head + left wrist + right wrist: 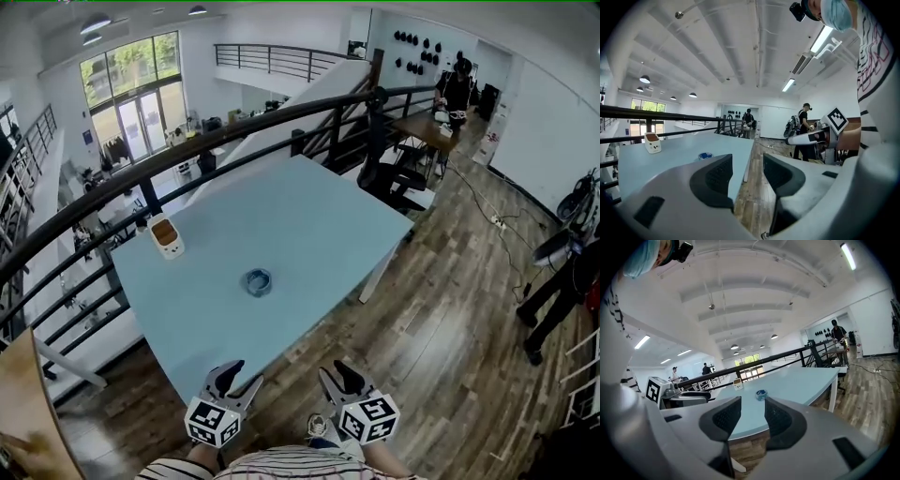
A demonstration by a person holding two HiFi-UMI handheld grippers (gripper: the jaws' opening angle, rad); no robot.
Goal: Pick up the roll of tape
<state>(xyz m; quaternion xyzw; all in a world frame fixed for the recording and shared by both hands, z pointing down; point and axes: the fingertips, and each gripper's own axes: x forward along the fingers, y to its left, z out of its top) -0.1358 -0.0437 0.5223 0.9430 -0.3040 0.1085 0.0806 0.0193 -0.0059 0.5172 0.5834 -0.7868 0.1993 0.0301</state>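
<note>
I see both grippers low at the bottom of the head view, just short of the near edge of the table (309, 225). The left gripper (242, 375) has its jaws spread apart, and nothing sits between them. In the left gripper view I only see the table edge and the wood floor (750, 197) through the gap. The right gripper (337, 372) has its jaws spread too, and they hold nothing.

The roll of tape (258, 281) is blue and lies flat on the light blue table, near the middle of the front half. It is well apart from both grippers, and neither one touches it. In the right gripper view the roll of tape (761, 393) shows just above the gap between the jaws, far off on the table top.

A small white thing with a brown top (166, 235) stands near the left edge of the table, well apart from the tape. It may be a little box, but it is too small for me to tell. A black railing (187, 150) runs behind the table.
</note>
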